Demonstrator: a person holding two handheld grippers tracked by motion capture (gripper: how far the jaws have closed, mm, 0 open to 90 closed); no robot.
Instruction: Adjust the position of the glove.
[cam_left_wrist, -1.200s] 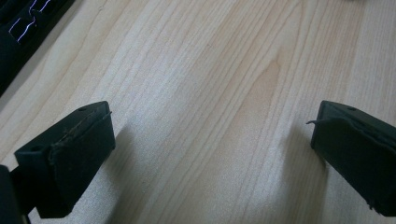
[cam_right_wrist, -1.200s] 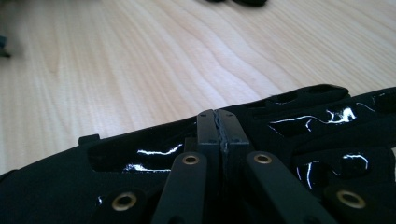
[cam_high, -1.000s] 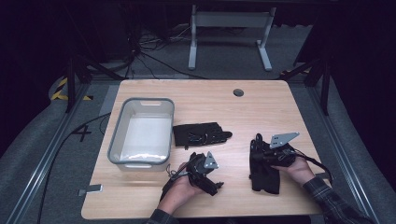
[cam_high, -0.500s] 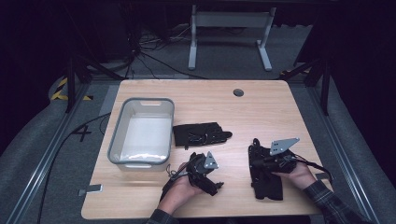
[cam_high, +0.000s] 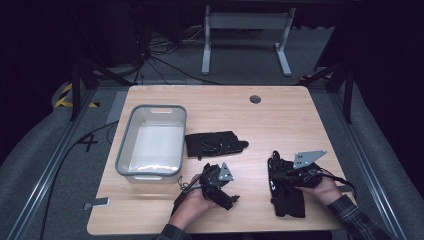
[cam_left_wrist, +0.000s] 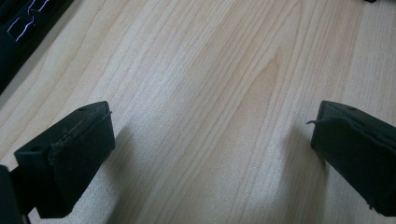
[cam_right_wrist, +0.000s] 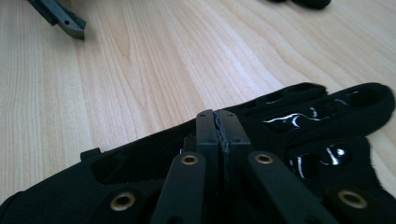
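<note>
Low over the table's front middle, a hand holds my left gripper, its jaws wide apart above bare wood. At the front right, my right gripper points left, and its jaws are pressed together on the edge of a black glove that lies flat beneath it. A second black glove lies in the middle of the table, apart from both grippers.
An open grey bin stands at the table's left, beside the middle glove. A round cable hole sits near the far edge. A dark part of the other gripper shows far off on the wood.
The right gripper has drawn back a little toward the person, and the glove under it has slid along. The left gripper has stayed put.
</note>
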